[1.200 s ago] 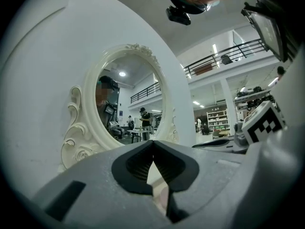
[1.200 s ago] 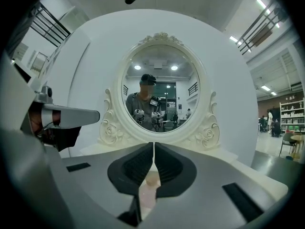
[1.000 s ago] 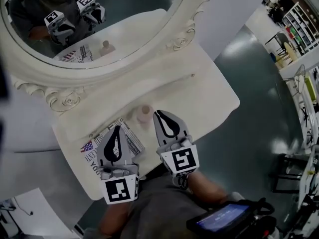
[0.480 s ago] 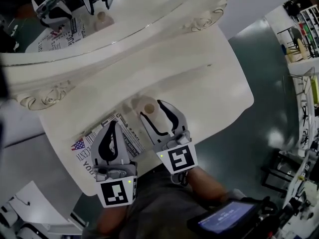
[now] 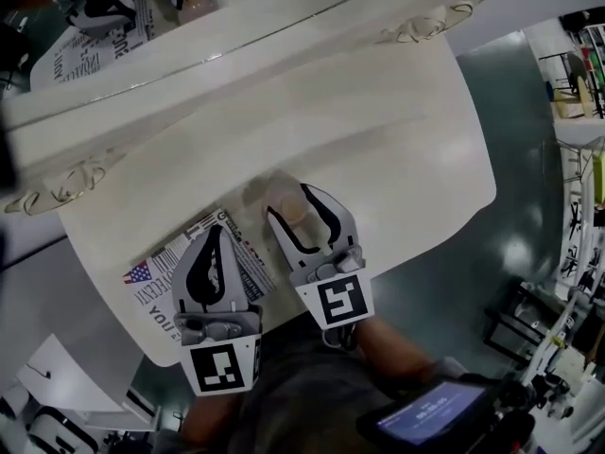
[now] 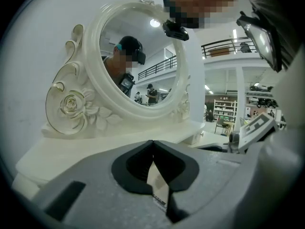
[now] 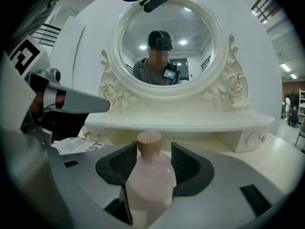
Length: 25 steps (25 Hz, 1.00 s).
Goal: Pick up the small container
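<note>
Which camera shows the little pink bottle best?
Right gripper view: the pink bottle stands close up between the right gripper's jaws, which have just been opening. Head view shows only its top; left gripper view, nothing.

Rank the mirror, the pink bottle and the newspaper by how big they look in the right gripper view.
1. mirror, spanning the upper picture.
2. pink bottle, which looks large only because it stands right at the camera.
3. newspaper, with just a corner showing at the left.

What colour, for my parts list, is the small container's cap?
The cap is light tan, on the pale pink small container; clearest in the right gripper view.
</note>
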### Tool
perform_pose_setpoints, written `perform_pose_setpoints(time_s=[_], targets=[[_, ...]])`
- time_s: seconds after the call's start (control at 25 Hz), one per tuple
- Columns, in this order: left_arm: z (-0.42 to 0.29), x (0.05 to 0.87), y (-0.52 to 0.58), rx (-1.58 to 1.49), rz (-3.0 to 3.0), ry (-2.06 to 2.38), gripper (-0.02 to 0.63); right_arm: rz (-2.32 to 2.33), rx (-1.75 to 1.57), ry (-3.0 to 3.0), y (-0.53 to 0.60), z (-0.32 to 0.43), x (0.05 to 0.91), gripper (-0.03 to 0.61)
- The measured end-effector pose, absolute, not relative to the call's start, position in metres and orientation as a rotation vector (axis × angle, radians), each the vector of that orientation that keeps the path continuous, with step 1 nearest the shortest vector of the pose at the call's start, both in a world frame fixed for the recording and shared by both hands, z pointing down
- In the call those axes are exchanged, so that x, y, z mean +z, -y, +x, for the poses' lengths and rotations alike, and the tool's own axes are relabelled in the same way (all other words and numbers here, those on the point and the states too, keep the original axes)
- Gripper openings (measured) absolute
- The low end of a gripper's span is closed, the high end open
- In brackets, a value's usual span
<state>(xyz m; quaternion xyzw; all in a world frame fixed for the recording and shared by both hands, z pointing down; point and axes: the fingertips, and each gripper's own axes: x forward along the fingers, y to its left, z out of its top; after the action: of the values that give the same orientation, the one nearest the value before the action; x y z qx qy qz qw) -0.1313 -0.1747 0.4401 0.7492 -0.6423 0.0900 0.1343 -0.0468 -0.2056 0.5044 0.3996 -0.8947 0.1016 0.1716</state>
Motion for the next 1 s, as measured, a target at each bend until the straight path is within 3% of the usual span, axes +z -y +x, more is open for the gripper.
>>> perform_pose_setpoints(time_s=[0.6,0.72,1.0], targets=[[-0.134,0.443,0.183,0.241,2.161,1.883,0.015,1.117,0.288,2.569,0.206,-0.05,0.507,0.207],[-0.134,0.438,0.183,0.235,2.168,1.891,0.014,1.123,0.258,2.558,0.205,-0.05,0.505,0.165],[-0.134,0.435,0.183,0.227,2.173,1.895,0.015,1.134,0.235,2.546,0.205,-0.052,0.504,0.146]])
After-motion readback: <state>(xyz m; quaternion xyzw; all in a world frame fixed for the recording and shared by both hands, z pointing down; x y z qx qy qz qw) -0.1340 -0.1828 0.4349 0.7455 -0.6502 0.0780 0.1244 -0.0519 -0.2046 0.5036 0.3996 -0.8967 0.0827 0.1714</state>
